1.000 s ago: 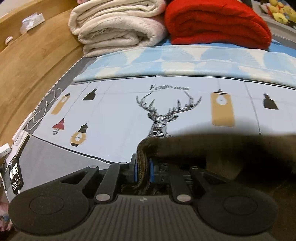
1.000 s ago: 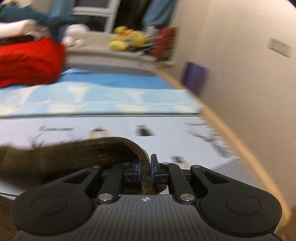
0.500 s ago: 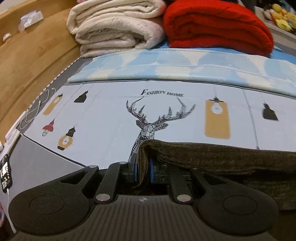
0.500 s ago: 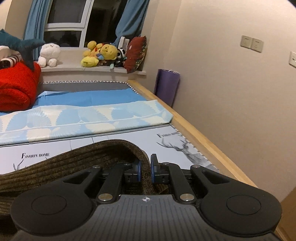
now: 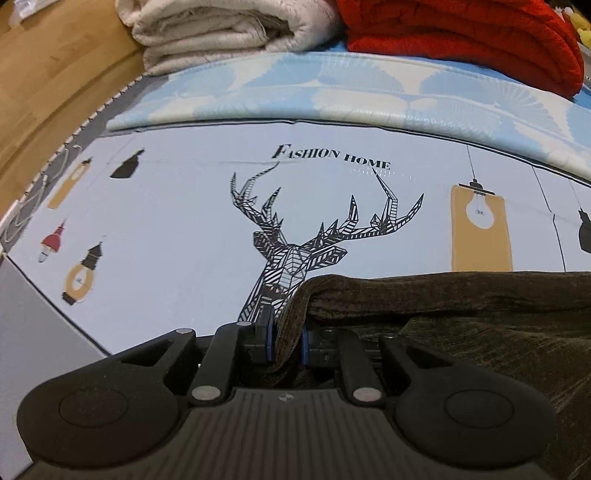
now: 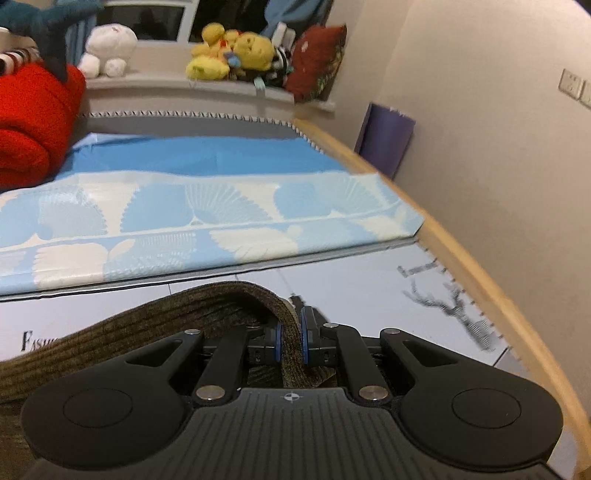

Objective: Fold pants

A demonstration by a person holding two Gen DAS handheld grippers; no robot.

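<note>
The pants (image 5: 461,306) are dark brown corduroy. They lie low over the pale printed mat (image 5: 184,229). My left gripper (image 5: 287,341) is shut on the left corner of the pants' edge, just in front of the printed deer head. In the right wrist view the same pants (image 6: 177,314) stretch to the left. My right gripper (image 6: 291,339) is shut on their right corner, a thick folded band of fabric between the blue pads (image 6: 277,339). Both corners sit close above the mat.
A folded cream blanket (image 5: 221,29) and a folded red blanket (image 5: 461,37) lie at the back on a light blue leaf-print mat (image 5: 332,88). Plush toys (image 6: 229,51) sit on the window ledge. A wooden rim (image 6: 461,266) and a wall border the right side.
Both grippers have carried the pants' edge forward and down toward the mat. The deer print now looks larger and nearer. The right wrist view has swung and tilted.
</note>
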